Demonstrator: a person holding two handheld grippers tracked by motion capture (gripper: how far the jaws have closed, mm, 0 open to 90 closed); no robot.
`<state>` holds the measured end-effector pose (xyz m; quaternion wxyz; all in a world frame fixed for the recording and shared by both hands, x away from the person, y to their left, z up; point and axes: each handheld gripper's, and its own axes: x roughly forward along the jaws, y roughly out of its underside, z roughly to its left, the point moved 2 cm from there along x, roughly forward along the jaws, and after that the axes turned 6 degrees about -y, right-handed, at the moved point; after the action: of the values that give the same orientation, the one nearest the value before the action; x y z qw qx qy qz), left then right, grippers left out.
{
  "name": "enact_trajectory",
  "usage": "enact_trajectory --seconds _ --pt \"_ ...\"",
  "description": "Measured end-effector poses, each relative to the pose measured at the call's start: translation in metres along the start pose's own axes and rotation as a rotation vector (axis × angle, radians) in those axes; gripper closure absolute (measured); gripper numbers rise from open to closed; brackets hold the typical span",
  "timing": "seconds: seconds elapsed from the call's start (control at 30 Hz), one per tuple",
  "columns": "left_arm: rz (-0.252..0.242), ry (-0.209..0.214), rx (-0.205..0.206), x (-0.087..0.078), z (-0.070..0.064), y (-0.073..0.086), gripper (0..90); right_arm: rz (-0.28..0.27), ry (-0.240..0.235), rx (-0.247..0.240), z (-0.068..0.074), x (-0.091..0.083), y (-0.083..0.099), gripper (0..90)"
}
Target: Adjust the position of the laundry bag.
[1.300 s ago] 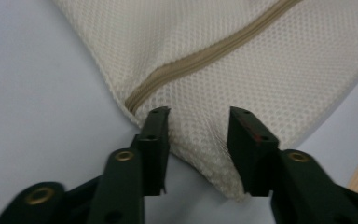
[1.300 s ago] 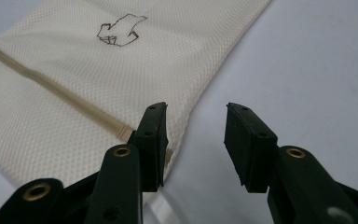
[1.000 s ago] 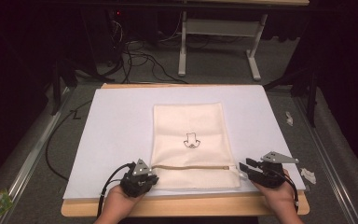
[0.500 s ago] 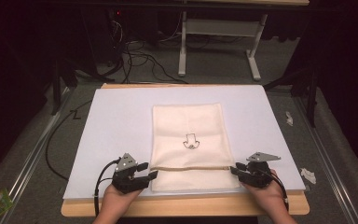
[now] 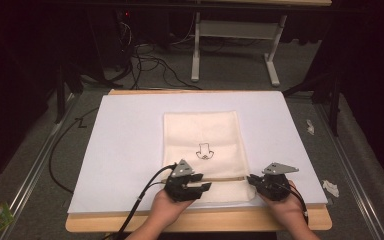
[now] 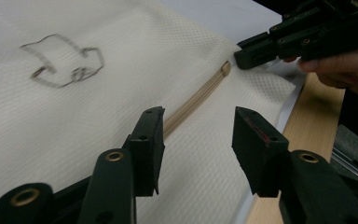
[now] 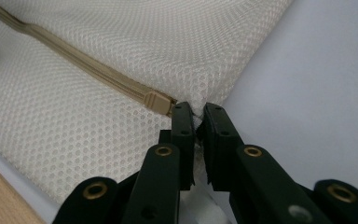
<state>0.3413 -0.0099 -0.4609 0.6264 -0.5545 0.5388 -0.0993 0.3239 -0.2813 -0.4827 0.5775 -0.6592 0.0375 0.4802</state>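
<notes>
A cream mesh bag (image 5: 202, 135) with a small black drawing lies flat on the white mat (image 5: 125, 150). A tan zipper (image 5: 225, 178) runs across its near end. My left gripper (image 5: 205, 187) hovers over the bag's near part, open, with the zipper (image 6: 196, 98) just beyond its left jaw and nothing between the jaws of the left gripper (image 6: 198, 123). My right gripper (image 5: 251, 178) is at the bag's right edge. In the right gripper view, the right gripper (image 7: 196, 114) is shut on the mesh edge next to the zipper end (image 7: 156, 101).
The mat covers a wooden table whose bare front edge (image 5: 205, 222) runs under both hands. Cables (image 5: 145, 55) and a white table frame (image 5: 230, 30) lie on the floor beyond. Crumpled paper bits (image 5: 330, 187) sit to the right.
My left gripper has moved right from the bag's left edge to over the bag. My right gripper has edged left onto the bag's right edge by the zipper end.
</notes>
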Motion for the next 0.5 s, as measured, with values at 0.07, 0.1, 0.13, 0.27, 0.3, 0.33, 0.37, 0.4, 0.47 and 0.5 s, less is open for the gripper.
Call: enact_trajectory --seconds 0.07,0.1,0.13,0.27,0.3,0.33,0.37,0.4,0.47,0.5 --pt "0.019 0.002 0.004 0.018 -0.009 -0.008 59.4 -0.011 -0.005 0.007 -0.001 -0.001 -0.001 84.8" --pt "0.025 0.013 -0.017 0.026 -0.013 -0.011 64.0 -0.016 -0.009 0.017 -0.001 -0.002 -0.001 84.8" --pt "0.029 0.025 -0.038 0.034 -0.016 -0.013 66.9 -0.025 -0.009 0.019 -0.001 -0.003 -0.001 84.8" --pt "0.056 0.02 -0.054 0.061 -0.029 -0.017 70.6 -0.059 -0.012 0.019 0.0 -0.008 -0.004 84.7" --pt "0.054 0.014 -0.054 0.067 -0.032 -0.017 70.6 -0.062 -0.015 0.014 0.0 -0.009 -0.005 84.7" --pt "0.048 0.001 -0.048 0.069 -0.034 -0.017 70.6 -0.07 -0.016 0.013 0.0 -0.01 -0.005 84.7" --pt "0.04 -0.009 -0.047 0.072 -0.036 -0.018 70.6 -0.075 -0.017 0.012 0.0 -0.01 -0.005 84.7" --pt "0.032 -0.011 -0.057 0.074 -0.036 -0.018 71.1 -0.079 -0.019 0.01 0.0 -0.011 -0.005 84.7" --pt "0.026 -0.022 -0.069 0.079 -0.038 -0.019 71.2 -0.089 -0.023 0.008 0.001 -0.012 -0.006 84.7" --pt "0.02 -0.029 -0.071 0.08 -0.039 -0.02 71.5 -0.092 -0.025 0.006 0.001 -0.013 -0.007 84.7"
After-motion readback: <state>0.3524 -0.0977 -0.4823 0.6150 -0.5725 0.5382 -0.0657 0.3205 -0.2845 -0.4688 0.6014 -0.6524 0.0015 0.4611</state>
